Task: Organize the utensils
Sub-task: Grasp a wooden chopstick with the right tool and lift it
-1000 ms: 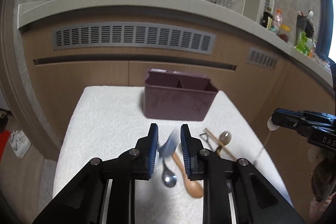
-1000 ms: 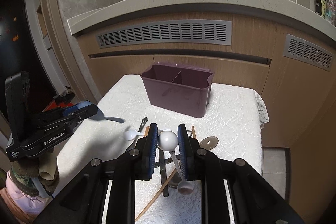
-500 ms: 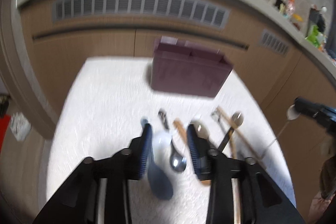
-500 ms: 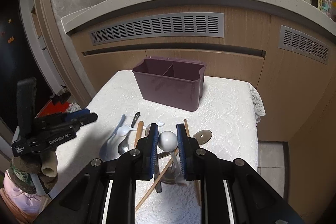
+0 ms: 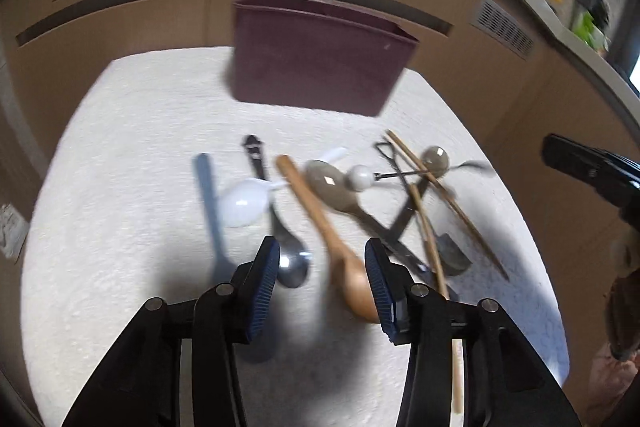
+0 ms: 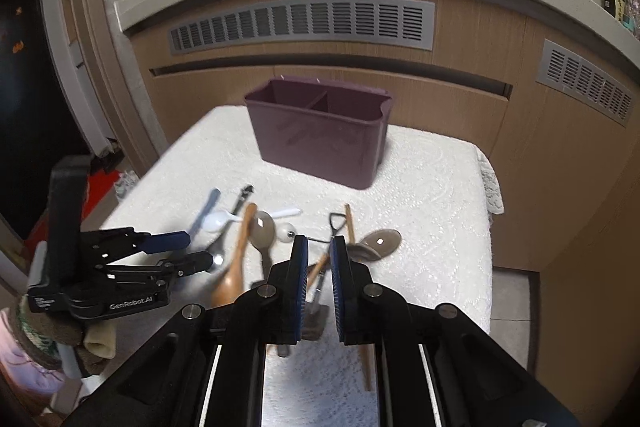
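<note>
A purple two-compartment caddy (image 5: 320,63) (image 6: 320,139) stands at the back of the white cloth-covered table (image 5: 120,187). In front of it lie a blue spoon (image 5: 208,195), a white plastic spoon (image 5: 244,205), a metal spoon (image 5: 290,259), a wooden spoon (image 5: 320,223), a grey spoon (image 5: 332,183), and chopsticks (image 5: 440,195). My left gripper (image 5: 320,247) (image 6: 188,251) hangs low over the metal and wooden spoons; its jaws are opening and grip nothing. A white-ball utensil (image 6: 286,231) lies on the cloth, its wire running toward my right gripper (image 6: 319,241), whose jaws are nearly together with nothing seen pressed between them.
Wooden cabinet fronts with grey vents (image 6: 304,27) rise right behind the table under a curved counter. Another grey spoon (image 6: 380,243) and a black-handled tool (image 6: 336,223) lie to the right. Tiled floor (image 6: 512,291) shows past the table's right edge.
My left gripper sank toward the table and opened; the blue spoon it held now lies on the cloth. My right gripper lowered, and the white ball left its fingertips and rests on the utensils.
</note>
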Available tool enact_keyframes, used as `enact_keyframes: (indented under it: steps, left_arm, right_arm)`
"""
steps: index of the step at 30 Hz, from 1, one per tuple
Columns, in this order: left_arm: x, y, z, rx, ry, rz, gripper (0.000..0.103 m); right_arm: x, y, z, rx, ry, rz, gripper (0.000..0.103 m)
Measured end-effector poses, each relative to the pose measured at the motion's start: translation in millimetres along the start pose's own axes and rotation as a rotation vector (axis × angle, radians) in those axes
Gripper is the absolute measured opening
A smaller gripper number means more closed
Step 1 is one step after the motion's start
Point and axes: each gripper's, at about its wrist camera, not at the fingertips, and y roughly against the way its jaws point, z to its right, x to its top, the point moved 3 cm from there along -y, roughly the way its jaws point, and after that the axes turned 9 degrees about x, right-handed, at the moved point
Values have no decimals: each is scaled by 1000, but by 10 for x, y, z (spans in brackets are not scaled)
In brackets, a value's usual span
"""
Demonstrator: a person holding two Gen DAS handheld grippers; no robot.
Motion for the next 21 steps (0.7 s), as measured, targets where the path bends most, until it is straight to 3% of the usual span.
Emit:
enact_keyframes:
  steps: [2, 4, 6, 8, 11, 15, 21]
  left_arm:
    - [-24, -90, 135, -2, -26, -23, 45]
    - [-61, -126, 206, 22, -47, -25, 46]
    - [-90, -133, 193, 50, -56, -23, 46]
    - [-102, -104, 103, 76, -36, -19, 47]
    - [-90, 0, -96, 71, 32, 7, 59]
    - [-34, 143, -279, 95, 81, 58, 82]
    - [16, 214, -460, 68, 137, 68, 90]
  right_arm:
    - [-62, -73, 59, -29, 3, -20, 19]
    - [-115, -132, 117, -66, 11, -29, 42]
    - [-169, -209, 139, -93, 52, -42, 53]
    - [-195, -312, 131, -87, 106, -60, 53]
    - [-204, -515, 30, 4, 206, -101, 51]
    - [-161, -904, -50, 76, 288, -186, 33]
    - [-74, -1418, -61, 69, 349, -288, 31]
